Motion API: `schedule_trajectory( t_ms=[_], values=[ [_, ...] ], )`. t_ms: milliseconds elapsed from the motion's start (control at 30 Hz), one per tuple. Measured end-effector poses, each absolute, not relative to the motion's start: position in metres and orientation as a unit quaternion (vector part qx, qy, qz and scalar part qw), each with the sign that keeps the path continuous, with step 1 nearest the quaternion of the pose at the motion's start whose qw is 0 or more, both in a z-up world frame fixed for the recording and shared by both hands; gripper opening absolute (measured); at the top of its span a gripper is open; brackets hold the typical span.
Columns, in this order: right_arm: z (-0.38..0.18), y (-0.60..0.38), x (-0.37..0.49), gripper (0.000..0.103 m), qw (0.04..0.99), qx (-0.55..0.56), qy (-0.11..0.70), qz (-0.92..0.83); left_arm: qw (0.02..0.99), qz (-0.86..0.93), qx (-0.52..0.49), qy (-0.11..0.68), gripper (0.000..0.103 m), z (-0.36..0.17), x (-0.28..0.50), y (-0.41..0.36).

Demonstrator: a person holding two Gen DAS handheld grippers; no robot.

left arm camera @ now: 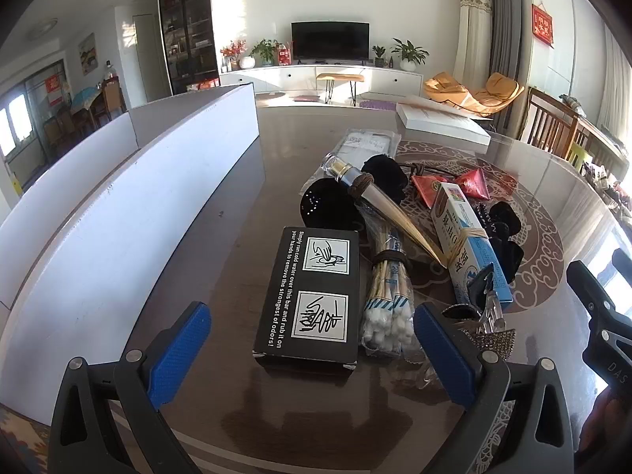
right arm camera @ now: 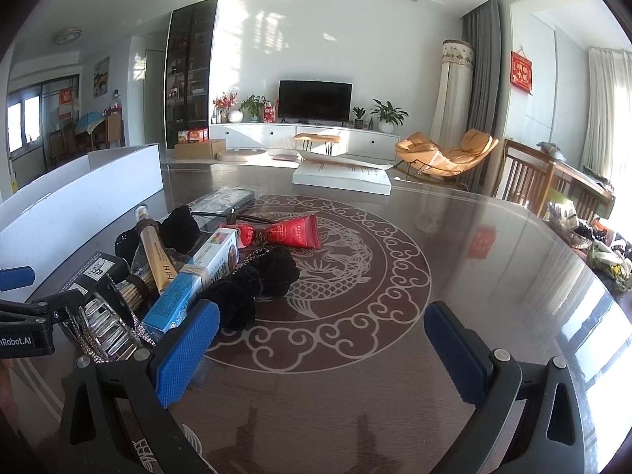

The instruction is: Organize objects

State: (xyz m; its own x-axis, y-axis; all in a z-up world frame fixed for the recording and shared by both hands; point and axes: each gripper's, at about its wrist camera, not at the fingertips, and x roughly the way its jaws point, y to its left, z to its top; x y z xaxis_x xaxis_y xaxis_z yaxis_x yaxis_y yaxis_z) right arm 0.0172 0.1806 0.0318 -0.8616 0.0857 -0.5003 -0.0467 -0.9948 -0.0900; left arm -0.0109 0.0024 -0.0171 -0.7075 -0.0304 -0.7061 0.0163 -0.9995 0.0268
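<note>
My left gripper [left arm camera: 312, 349] is open, low over the table, its fingers either side of a black box with white print [left arm camera: 312, 292] and a bundle of cotton swabs [left arm camera: 389, 304]. Beyond lie a gold-and-silver tube [left arm camera: 389, 205], a blue-and-white carton [left arm camera: 470, 241], red sachets [left arm camera: 474, 183], black velvet pouches [left arm camera: 385, 175] and a rhinestone hair clip [left arm camera: 489, 335]. My right gripper [right arm camera: 322, 351] is open and empty over the patterned table centre, with the pile to its left: the carton [right arm camera: 189, 288], black pouches [right arm camera: 256, 280], a red tube [right arm camera: 292, 231] and the hair clip [right arm camera: 106, 328].
A white open box with a divider [left arm camera: 130, 205] stands along the left of the table and shows in the right wrist view [right arm camera: 79, 197]. A flat white box [left arm camera: 442, 122] lies at the far edge. Wooden chairs [right arm camera: 529, 177] stand at the right. The right gripper's body [left arm camera: 604, 316] shows at the right edge.
</note>
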Motion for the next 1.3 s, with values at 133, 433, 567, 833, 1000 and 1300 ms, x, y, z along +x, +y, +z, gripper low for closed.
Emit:
schedule_trajectory(
  t_ms=[133, 433, 567, 833, 1000, 1300],
  values=[
    [0.032, 0.179, 0.016, 0.103, 0.037, -0.263, -0.042, 0.963, 0.011, -0.925, 0.380, -0.014, 0.103, -0.016, -0.010, 0.004],
    [0.032, 0.178, 0.015, 0.103, 0.038, -0.268, -0.046, 0.962, 0.008, -0.925, 0.380, -0.015, 0.103, -0.016, -0.009, 0.005],
    [0.032, 0.178, 0.015, 0.103, 0.038, -0.269, -0.046, 0.961, 0.011, -0.924, 0.381, -0.014, 0.103, -0.016, -0.010, 0.004],
    [0.031, 0.182, 0.016, 0.103, 0.039, -0.270, -0.040, 0.961, 0.015, -0.921, 0.390, -0.001, 0.103, -0.019, -0.012, -0.001],
    [0.032, 0.184, 0.015, 0.103, 0.033, -0.276, -0.035, 0.960, 0.019, -0.919, 0.394, -0.006, 0.103, -0.021, -0.013, 0.000],
    [0.028, 0.184, 0.008, 0.103, 0.023, -0.292, -0.028, 0.956, 0.039, -0.909, 0.412, 0.053, 0.103, -0.025, -0.019, -0.026]
  ],
)
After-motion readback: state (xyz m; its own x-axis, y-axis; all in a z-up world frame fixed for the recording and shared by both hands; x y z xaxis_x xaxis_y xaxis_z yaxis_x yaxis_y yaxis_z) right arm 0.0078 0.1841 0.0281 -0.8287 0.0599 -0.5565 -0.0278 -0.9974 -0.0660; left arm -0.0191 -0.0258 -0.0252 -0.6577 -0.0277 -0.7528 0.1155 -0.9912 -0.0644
